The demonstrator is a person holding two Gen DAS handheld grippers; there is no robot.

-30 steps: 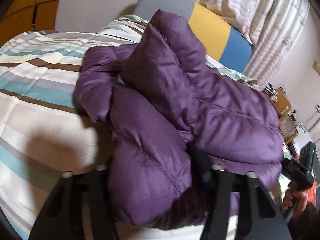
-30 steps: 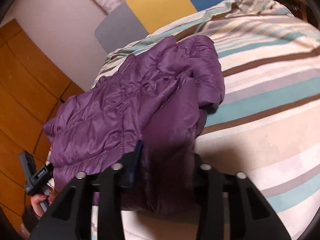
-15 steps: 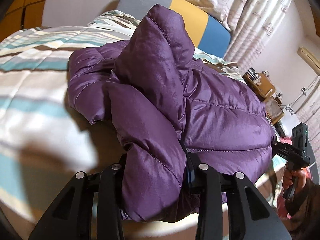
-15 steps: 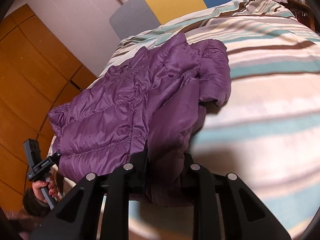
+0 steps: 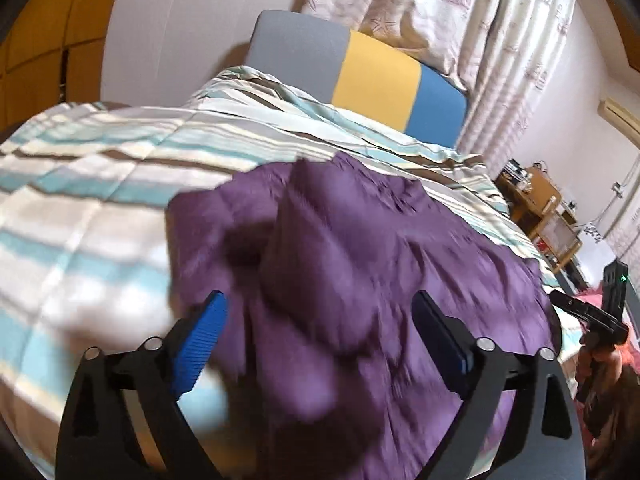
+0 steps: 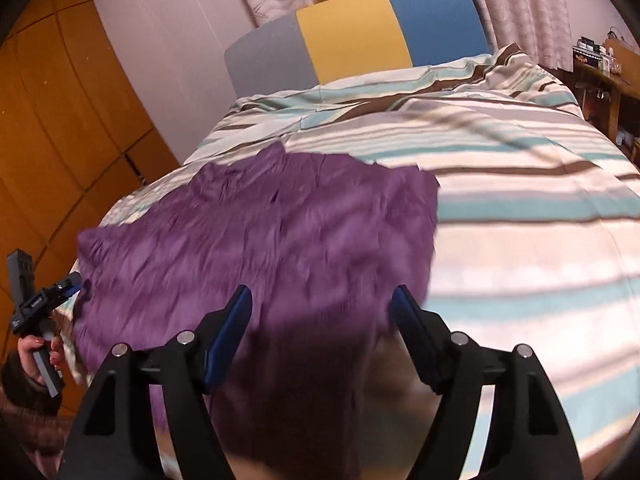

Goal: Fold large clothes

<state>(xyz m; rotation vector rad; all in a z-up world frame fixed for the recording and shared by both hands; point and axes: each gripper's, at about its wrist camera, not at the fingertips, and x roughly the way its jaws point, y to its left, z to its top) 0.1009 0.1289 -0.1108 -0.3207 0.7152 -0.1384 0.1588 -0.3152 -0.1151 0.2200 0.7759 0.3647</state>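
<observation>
Striped bedding covers one bed, with one three-coloured headboard behind. One purple jacket lies on it. Two grippers, left and right, are both opening, pads clear of the jacket lying between them.

Purple jacket on striped bed
</observation>
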